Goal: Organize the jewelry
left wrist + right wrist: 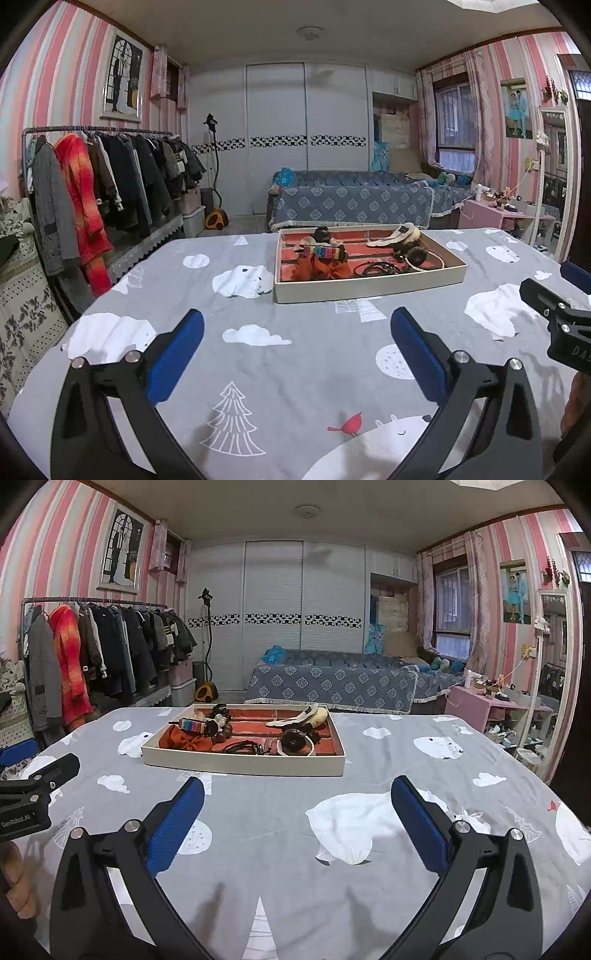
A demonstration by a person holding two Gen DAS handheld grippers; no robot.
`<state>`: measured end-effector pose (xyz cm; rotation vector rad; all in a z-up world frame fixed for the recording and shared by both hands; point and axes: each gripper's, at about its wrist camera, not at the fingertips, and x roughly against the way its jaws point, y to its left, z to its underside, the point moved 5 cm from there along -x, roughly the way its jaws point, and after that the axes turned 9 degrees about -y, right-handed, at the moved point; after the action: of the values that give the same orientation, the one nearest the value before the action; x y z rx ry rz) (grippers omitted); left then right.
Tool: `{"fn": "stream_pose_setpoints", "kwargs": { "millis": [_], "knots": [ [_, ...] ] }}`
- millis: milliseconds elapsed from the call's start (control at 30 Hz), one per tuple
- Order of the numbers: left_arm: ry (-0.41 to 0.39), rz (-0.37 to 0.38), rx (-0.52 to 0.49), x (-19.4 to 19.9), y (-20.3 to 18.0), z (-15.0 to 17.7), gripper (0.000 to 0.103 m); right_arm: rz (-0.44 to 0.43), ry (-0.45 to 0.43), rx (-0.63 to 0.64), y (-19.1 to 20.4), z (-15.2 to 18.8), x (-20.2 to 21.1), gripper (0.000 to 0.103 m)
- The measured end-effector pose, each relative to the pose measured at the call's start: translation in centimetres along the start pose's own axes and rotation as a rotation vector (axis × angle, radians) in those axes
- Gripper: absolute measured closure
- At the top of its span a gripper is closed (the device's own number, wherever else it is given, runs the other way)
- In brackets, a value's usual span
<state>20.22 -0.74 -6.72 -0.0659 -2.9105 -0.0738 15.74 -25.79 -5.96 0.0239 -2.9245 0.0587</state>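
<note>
With my left gripper (297,347) and right gripper (297,827) both spread wide, holding nothing, short of the tray (369,288), all jewelry I see lies inside it: bow (317,268) left, cords (376,267) middle, headband (424,258) right. Could be pre-sort or finished.

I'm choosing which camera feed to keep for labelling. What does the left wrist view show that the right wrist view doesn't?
Only the left wrist view shows a red bird print on the bedsheet and the right tool at its right edge. Only the right wrist view shows the left tool at its left edge, with the holder's fingers below. Both share the white tray of hair accessories on the bedsheet, the clothes rack, and each camera's own tool, left and right, open and empty.
</note>
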Motion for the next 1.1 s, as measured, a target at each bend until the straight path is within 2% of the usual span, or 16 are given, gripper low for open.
{"fn": "stream_pose_setpoints", "kwargs": {
  "millis": [1100],
  "knots": [
    [0.01,0.007,0.016,-0.18,0.33,0.23,0.004,0.016,-0.006,-0.004,-0.54,0.1,0.3,0.004]
  ]
}}
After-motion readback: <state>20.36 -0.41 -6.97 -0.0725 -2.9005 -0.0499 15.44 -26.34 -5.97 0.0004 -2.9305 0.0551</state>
